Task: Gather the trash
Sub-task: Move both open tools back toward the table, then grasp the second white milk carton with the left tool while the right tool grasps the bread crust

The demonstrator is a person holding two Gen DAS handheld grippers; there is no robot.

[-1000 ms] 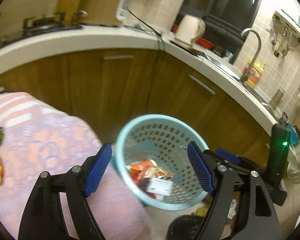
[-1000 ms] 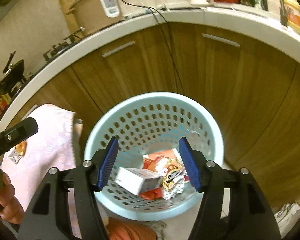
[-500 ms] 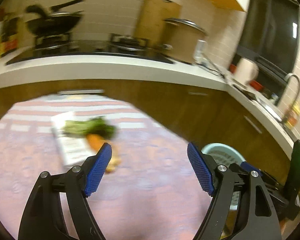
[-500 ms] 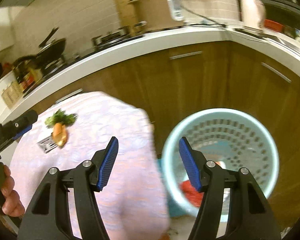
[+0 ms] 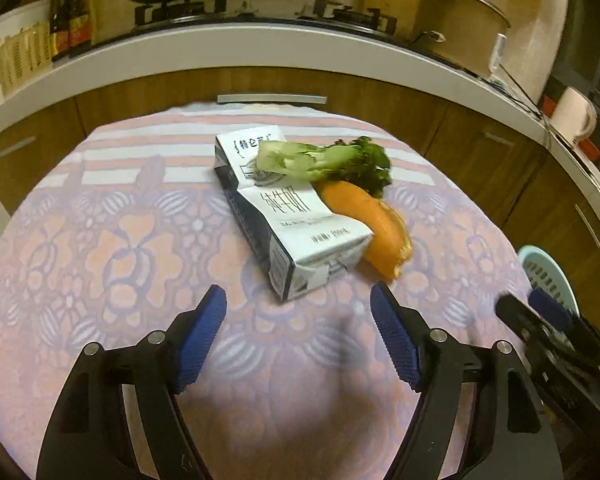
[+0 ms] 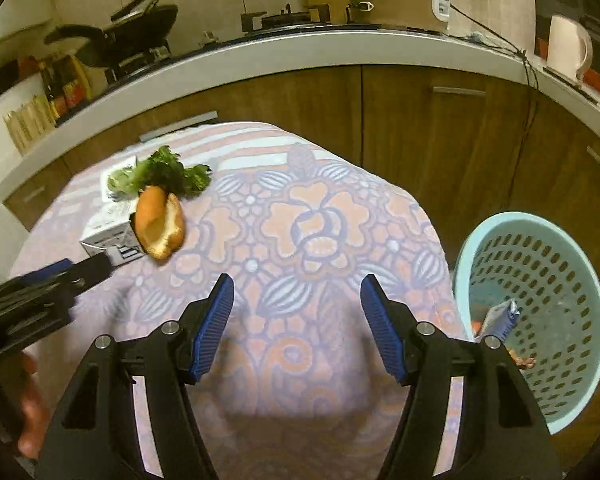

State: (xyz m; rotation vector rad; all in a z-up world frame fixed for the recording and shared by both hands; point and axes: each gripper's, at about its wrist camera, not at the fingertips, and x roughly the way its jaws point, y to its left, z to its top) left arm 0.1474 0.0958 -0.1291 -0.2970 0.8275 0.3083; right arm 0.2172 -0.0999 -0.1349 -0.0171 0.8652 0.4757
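On cloth [image 5: 140, 240]: carton [image 5: 284, 216], far end perhaps under greens [image 5: 340, 160]

Both views swung from basket [image 6: 540, 312] to table; left gripper [image 5: 298, 340] now just short of milk carton [image 5: 288, 216].

The table [image 5: 100, 248] is covered by a pink and lilac cloth [image 6: 312, 216] with a flower pattern and stripes along the far edge. Three items lie on it — a white and dark milk carton [image 5: 288, 220] on its side, a leafy green vegetable [image 5: 332, 160] resting across the carton's far end, and an orange peel [image 5: 376, 224] touching the carton's right side. All three sit clustered together.
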